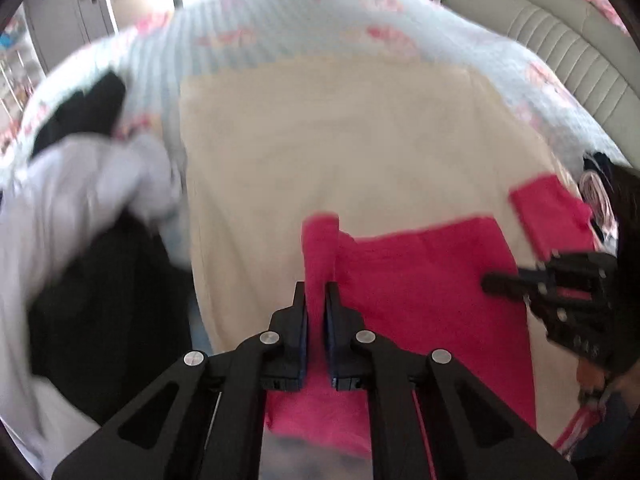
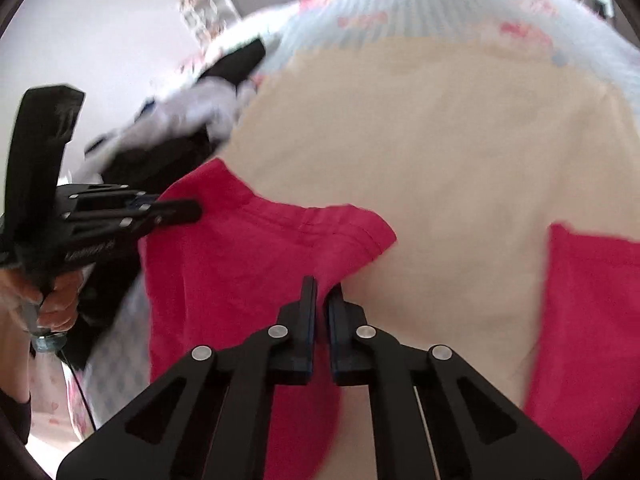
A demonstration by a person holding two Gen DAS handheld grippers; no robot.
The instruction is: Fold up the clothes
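Note:
A pink-red garment (image 1: 432,276) lies on a beige cloth (image 1: 320,144) spread over the bed. My left gripper (image 1: 317,292) is shut on a pinched-up fold of the pink garment, which stands up between its pads. My right gripper (image 2: 323,292) is shut on the garment's edge (image 2: 256,248) near its stitched hem. In the left wrist view the right gripper (image 1: 496,282) shows at the right, over the pink fabric. In the right wrist view the left gripper (image 2: 188,210) shows at the left, held by a hand (image 2: 56,308). A separate pink piece (image 2: 592,320) lies at the right.
A pile of white and black clothes (image 1: 92,208) sits at the left of the beige cloth. The bed has a light blue quilt with pink flowers (image 1: 304,28). A padded beige headboard (image 1: 560,40) curves at the upper right.

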